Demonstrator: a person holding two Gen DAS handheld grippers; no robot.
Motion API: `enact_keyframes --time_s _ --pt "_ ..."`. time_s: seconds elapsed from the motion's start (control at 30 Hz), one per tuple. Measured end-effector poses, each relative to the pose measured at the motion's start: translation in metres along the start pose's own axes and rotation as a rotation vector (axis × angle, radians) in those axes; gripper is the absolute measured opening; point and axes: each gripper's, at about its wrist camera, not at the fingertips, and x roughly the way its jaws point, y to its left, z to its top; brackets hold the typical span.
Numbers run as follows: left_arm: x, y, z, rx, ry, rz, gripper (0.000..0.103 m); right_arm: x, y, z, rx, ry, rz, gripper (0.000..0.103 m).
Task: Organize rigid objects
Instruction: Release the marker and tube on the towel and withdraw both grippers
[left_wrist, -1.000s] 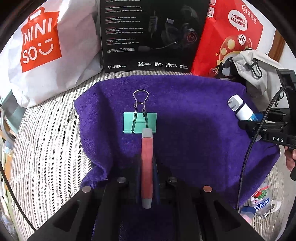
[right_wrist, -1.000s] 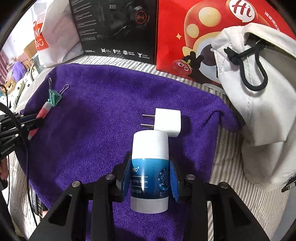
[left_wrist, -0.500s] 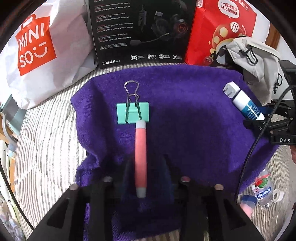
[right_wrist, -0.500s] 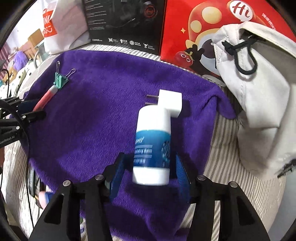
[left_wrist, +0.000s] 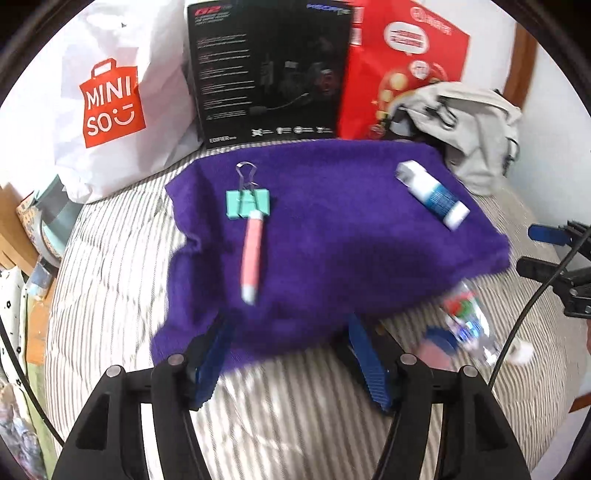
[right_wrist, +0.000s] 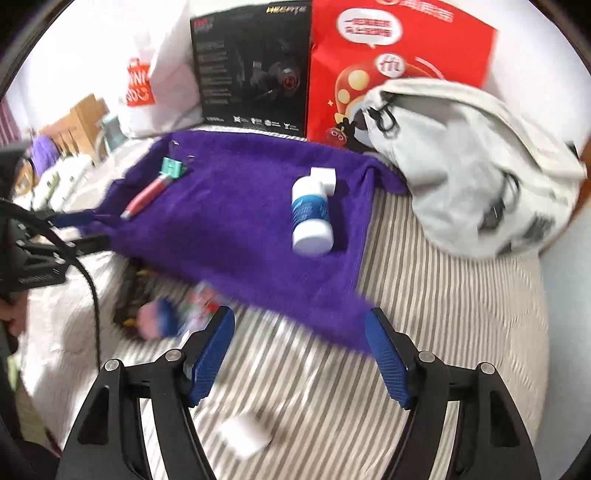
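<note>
My left gripper (left_wrist: 291, 354) stands wide open and holds nothing, its blue pads (left_wrist: 212, 360) spread over the near hem of the purple towel (left_wrist: 332, 240); my right gripper (right_wrist: 299, 354) is likewise wide open and empty, poised above the striped bedding (right_wrist: 443, 295) just short of the towel's near edge. On the towel lie four items in two pairs: the pink pen (left_wrist: 252, 264) points lengthwise away from me, its far tip touching the green binder clip (left_wrist: 246, 204); well apart to the right, the white-and-blue tube (right_wrist: 311, 218) lies on its side, its far end against the white plug adapter (right_wrist: 325, 179). Off the towel, on the bedding near its front edge, rest a small plastic bottle (left_wrist: 467, 321), blurred, and a white block (right_wrist: 245, 435), too smeared to identify. Judgement: four objects appear arranged; the loose items on the bedding may remain to be placed, though I cannot tell whether they belong to the task.
</note>
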Motion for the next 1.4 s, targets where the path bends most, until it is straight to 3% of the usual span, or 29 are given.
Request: enact_keyframes --time_s 0.13,0.3,0.47,0.6,0.7,0.87,0.93,1.4 --pt "-0.004 -0.01 -0.017 -0.037 0.002 -0.055 0.063 -0.008 -0.001 -0.036 0.049 0.001 0.026 0.074" --pt "0.001 -0.02 -0.038 -0.07 0.008 -0.085 0.063 -0.002 -0.011 -0.073 0.095 0.016 -0.056 0.074" --pt "0.003 -0.018 -0.05 -0.107 -0.003 -0.094 0.063 0.005 -0.035 -0.091 0.224 -0.027 -0.011 0.074" --pt "0.005 -0.016 -0.057 -0.126 0.001 -0.09 0.063 0.014 -0.049 -0.101 0.283 -0.04 -0.022 0.074" --pt "0.004 -0.015 -0.063 -0.131 0.002 -0.092 0.063 0.016 -0.047 -0.102 0.262 -0.07 -0.034 0.076" --pt "0.006 -0.016 -0.069 -0.129 0.012 -0.087 0.063 0.03 -0.026 -0.101 0.138 -0.068 -0.097 0.102" --pt "0.006 -0.016 -0.07 -0.132 0.013 -0.092 0.063 0.034 -0.019 -0.099 0.112 -0.055 -0.13 0.103" --pt "0.006 -0.015 -0.073 -0.131 -0.001 -0.102 0.063 0.035 -0.025 -0.098 0.119 -0.054 -0.116 0.103"
